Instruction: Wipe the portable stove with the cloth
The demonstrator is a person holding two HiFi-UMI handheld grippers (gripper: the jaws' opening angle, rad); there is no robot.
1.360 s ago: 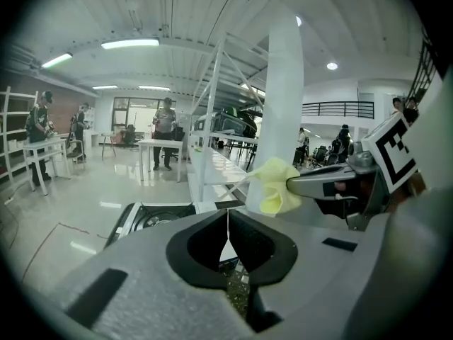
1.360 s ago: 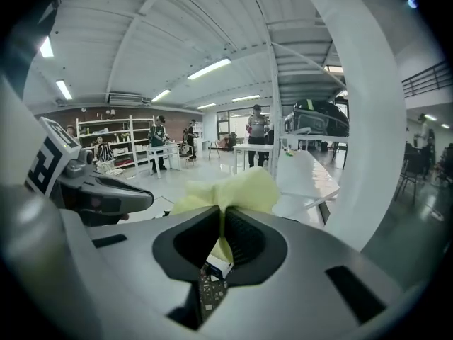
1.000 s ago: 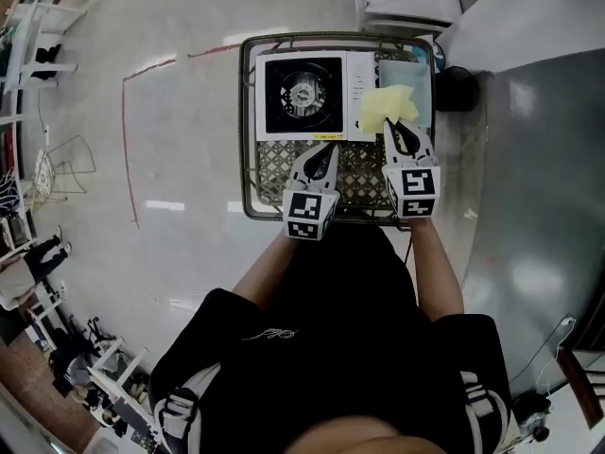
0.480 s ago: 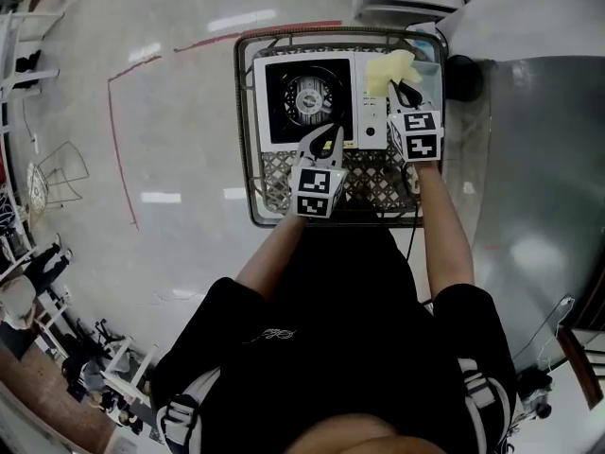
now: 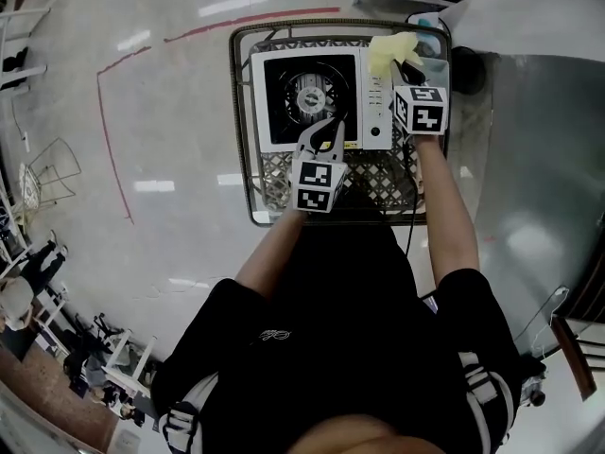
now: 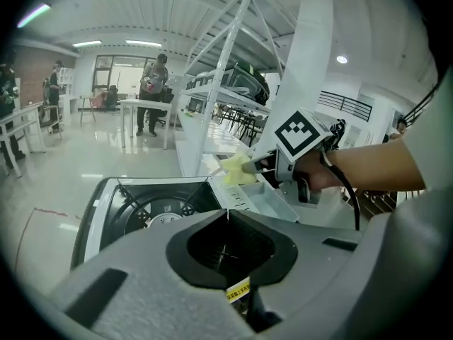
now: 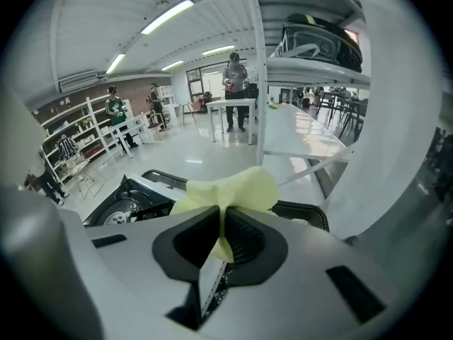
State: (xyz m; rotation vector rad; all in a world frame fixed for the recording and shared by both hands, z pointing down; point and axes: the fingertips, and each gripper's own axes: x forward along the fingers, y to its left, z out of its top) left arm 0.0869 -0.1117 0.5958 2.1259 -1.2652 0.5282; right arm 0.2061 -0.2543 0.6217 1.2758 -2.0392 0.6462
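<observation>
1. Glossy floor [image 5: 170,112] noted, crossed by red tape line [image 5: 102,130].
2. Portable stove [image 5: 371,112] set on wire basket [image 5: 274,173]; left claw [image 5: 328,130] pressed together, empty, at its front edge.
3. Yellow cloth [image 5: 386,50] pinched by right claw [image 5: 405,67] at stove's far right corner.

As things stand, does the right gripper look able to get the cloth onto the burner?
Probably yes: the right gripper, shut on the cloth, is over the stove's right side; nothing lies between it and the burner.
</observation>
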